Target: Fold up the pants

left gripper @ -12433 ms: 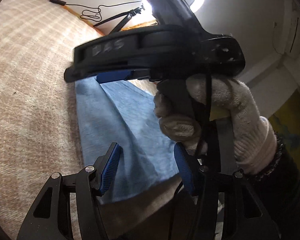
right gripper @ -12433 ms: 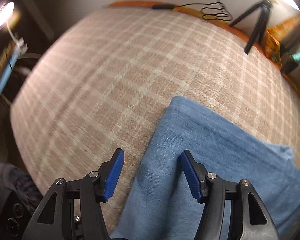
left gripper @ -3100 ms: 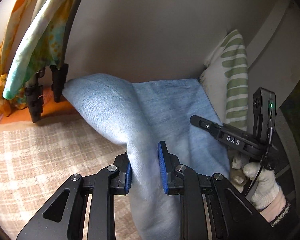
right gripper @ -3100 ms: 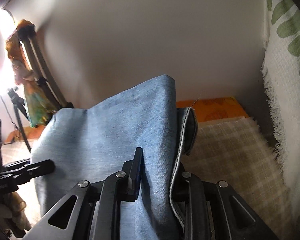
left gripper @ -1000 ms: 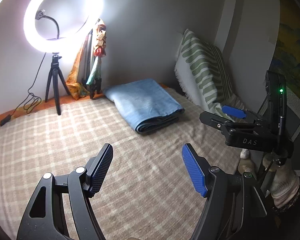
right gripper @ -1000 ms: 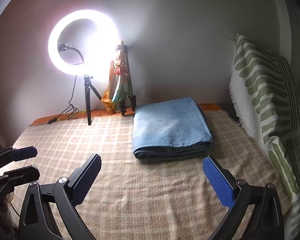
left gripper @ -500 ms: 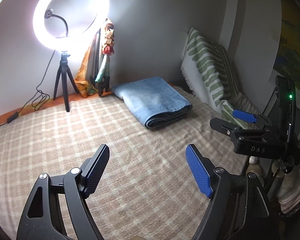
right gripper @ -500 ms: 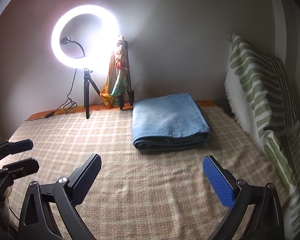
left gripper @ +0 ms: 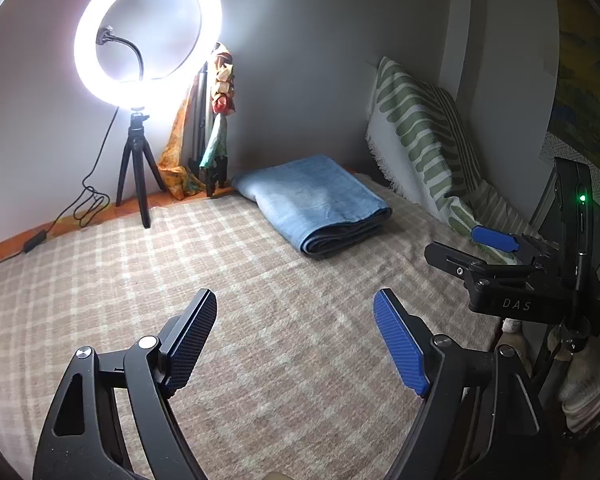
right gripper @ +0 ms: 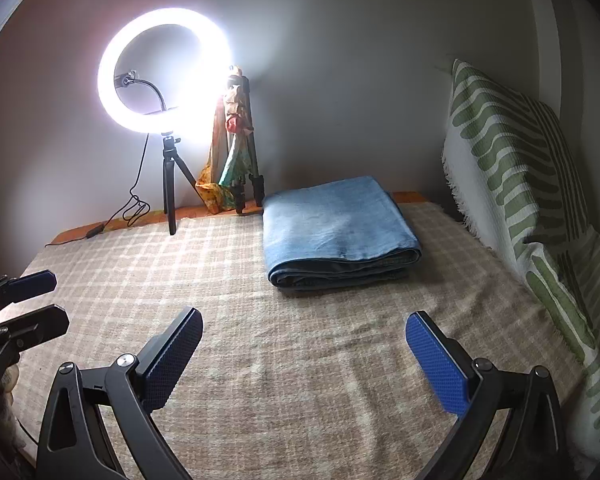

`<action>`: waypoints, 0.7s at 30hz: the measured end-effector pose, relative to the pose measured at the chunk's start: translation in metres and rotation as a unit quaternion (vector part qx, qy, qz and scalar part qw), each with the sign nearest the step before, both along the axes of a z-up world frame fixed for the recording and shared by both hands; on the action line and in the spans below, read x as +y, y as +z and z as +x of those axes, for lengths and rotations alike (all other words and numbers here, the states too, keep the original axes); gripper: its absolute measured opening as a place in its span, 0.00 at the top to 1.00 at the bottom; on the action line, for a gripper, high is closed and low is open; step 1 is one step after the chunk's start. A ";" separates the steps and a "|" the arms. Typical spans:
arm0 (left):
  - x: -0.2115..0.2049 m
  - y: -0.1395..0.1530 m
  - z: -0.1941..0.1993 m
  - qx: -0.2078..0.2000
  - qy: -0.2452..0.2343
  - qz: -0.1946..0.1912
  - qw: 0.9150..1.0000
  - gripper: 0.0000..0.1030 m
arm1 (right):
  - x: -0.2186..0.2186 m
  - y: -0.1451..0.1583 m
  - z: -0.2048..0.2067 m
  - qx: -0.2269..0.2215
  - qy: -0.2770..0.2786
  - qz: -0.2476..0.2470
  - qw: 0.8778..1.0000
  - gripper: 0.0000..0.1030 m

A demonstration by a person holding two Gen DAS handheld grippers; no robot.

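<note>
Evidently the folding is finished: the blue pants [right gripper: 336, 224] lie as a neat stack on the checked blanket [right gripper: 300, 380] near the wall, while left gripper [left gripper: 296, 340] and right gripper [right gripper: 304, 356] hover well back, both spread wide and holding nothing.

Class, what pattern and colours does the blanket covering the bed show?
The blanket is a beige-brown plaid with pale cream lines, clearest in the right wrist view.
</note>
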State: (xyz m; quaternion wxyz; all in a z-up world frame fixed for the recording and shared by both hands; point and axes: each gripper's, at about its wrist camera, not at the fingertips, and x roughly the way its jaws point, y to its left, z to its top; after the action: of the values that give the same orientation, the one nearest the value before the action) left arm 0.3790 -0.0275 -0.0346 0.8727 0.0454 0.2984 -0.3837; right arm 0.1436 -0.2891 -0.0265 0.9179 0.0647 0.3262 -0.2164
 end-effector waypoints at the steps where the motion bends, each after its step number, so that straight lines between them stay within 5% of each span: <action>1: 0.000 0.000 0.001 0.002 0.000 -0.001 1.000 0.21 | 0.001 0.001 0.000 0.000 0.001 -0.001 1.000 0.00; 21: -0.002 -0.001 0.001 0.007 0.001 0.007 1.000 0.20 | 0.001 0.001 0.000 -0.007 0.001 0.006 1.000 0.00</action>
State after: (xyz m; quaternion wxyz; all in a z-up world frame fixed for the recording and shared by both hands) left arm 0.3797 -0.0293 -0.0357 0.8706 0.0488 0.3071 -0.3813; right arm 0.1432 -0.2880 -0.0252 0.9200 0.0713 0.3213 -0.2130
